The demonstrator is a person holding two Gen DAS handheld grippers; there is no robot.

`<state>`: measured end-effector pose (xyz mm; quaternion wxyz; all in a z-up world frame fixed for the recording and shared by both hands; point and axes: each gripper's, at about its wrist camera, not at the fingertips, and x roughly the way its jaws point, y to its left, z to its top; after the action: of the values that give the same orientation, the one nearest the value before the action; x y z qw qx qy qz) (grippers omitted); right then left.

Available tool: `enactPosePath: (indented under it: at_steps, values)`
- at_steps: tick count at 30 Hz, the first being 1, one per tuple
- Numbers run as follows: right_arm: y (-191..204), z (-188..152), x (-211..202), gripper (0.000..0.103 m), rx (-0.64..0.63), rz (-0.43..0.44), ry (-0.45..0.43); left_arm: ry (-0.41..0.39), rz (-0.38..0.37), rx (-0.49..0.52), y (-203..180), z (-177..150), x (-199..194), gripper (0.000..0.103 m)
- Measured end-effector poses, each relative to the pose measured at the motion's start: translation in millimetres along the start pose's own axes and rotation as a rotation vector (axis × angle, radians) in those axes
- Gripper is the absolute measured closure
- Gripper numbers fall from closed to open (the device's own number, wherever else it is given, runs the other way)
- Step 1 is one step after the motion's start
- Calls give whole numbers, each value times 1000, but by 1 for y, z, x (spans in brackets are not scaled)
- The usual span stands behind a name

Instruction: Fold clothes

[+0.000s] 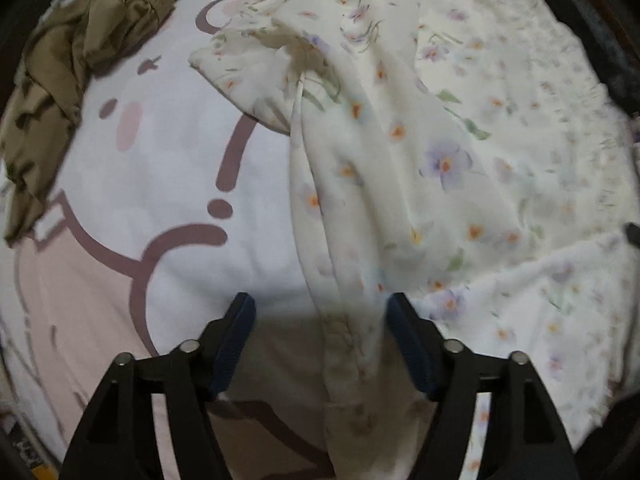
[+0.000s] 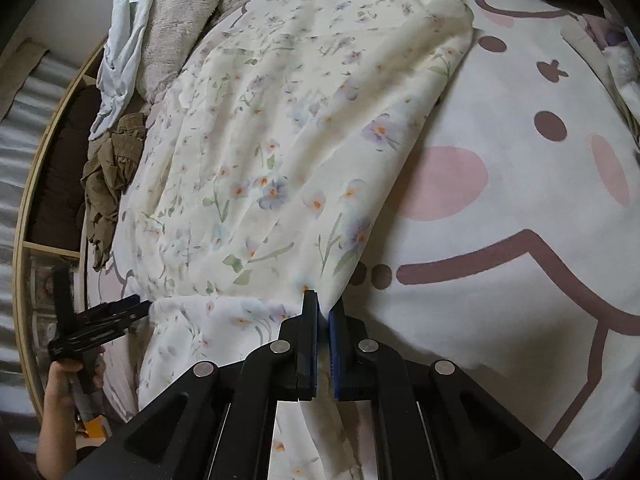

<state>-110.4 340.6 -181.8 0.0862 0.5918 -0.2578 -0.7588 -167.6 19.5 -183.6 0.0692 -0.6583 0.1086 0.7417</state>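
Note:
A cream floral garment [image 1: 420,152] lies spread on the bed; it also fills the middle of the right wrist view [image 2: 280,140]. My left gripper [image 1: 320,312] is open, its jaws wide apart, with a bunched edge of the garment lying between them. My right gripper [image 2: 323,308] is shut on the garment's near edge, pinching the cloth between its fingers. The left gripper also shows in the right wrist view [image 2: 120,314] at the garment's left corner, held by a hand.
The bed has a pink and white cartoon sheet [image 2: 520,200]. A crumpled olive garment [image 1: 68,80] lies at the left, also in the right wrist view [image 2: 112,184]. A light blue cloth [image 2: 124,40] and a fuzzy pillow [image 2: 180,12] lie beyond. A wooden shelf edge [image 2: 28,240] runs along the left.

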Motion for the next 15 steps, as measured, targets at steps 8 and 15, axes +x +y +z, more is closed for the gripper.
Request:
enactPosePath:
  at_steps: [8,15]
  values:
    - [2,2,-5,98,-12,27,-9,44,-5,-140,11,4,4,23]
    - [-6,2,-2,98,21,67,9,73,-172,-257,37,7,3,23]
